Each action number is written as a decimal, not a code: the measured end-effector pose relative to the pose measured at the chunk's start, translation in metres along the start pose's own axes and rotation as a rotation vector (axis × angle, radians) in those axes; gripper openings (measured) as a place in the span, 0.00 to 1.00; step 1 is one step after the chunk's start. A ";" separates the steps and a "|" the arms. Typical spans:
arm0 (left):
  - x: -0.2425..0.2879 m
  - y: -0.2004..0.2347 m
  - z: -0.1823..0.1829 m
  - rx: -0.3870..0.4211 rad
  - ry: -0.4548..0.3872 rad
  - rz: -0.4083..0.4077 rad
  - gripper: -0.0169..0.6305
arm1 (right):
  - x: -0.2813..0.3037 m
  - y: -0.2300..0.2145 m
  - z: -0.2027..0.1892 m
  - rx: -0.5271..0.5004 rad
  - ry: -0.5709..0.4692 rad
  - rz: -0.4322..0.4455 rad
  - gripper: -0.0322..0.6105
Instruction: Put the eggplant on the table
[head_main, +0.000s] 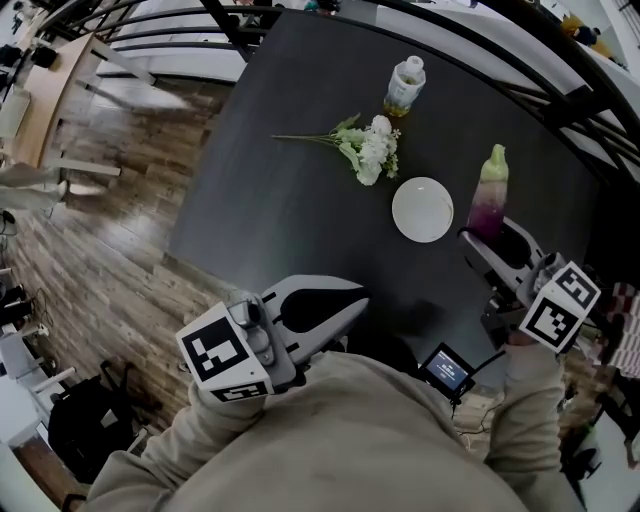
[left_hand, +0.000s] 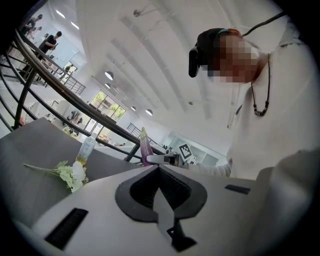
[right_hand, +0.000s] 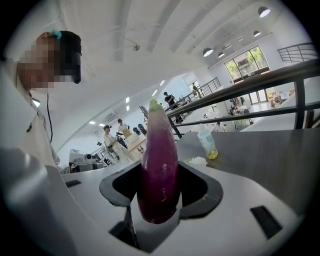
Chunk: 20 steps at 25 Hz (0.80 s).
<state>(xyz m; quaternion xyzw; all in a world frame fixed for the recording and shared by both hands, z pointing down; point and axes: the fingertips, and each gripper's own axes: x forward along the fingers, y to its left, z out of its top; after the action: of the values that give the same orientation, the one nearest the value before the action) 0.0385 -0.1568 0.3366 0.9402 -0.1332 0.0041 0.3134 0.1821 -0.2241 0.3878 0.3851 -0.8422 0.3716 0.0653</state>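
Observation:
A purple eggplant (head_main: 488, 195) with a pale green tip stands upright at the table's right side, beside the white plate. My right gripper (head_main: 487, 238) is shut on its lower part. In the right gripper view the eggplant (right_hand: 159, 167) fills the gap between the jaws of that gripper (right_hand: 160, 192). My left gripper (head_main: 350, 298) is over the near edge of the dark table (head_main: 280, 220), shut, with nothing in it. In the left gripper view its jaws (left_hand: 159, 169) meet at a point, and the eggplant (left_hand: 145, 147) shows beyond them.
A white plate (head_main: 422, 209) lies just left of the eggplant. White flowers with green stems (head_main: 365, 148) and a plastic bottle (head_main: 404, 87) are farther back. A small screen (head_main: 446, 370) sits by my body. Black railings run past the table's far side.

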 end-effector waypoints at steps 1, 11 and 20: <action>-0.002 0.000 -0.001 -0.004 -0.002 0.008 0.03 | 0.003 -0.003 -0.003 0.003 0.007 0.000 0.40; -0.018 0.006 -0.010 -0.033 -0.010 0.071 0.03 | 0.028 -0.030 -0.021 0.030 0.061 -0.009 0.40; -0.029 0.009 -0.018 -0.045 0.011 0.112 0.03 | 0.047 -0.062 -0.050 0.037 0.119 -0.054 0.40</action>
<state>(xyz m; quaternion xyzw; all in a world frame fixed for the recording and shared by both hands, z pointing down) 0.0099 -0.1462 0.3542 0.9240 -0.1838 0.0240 0.3346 0.1840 -0.2453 0.4776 0.3859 -0.8192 0.4074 0.1182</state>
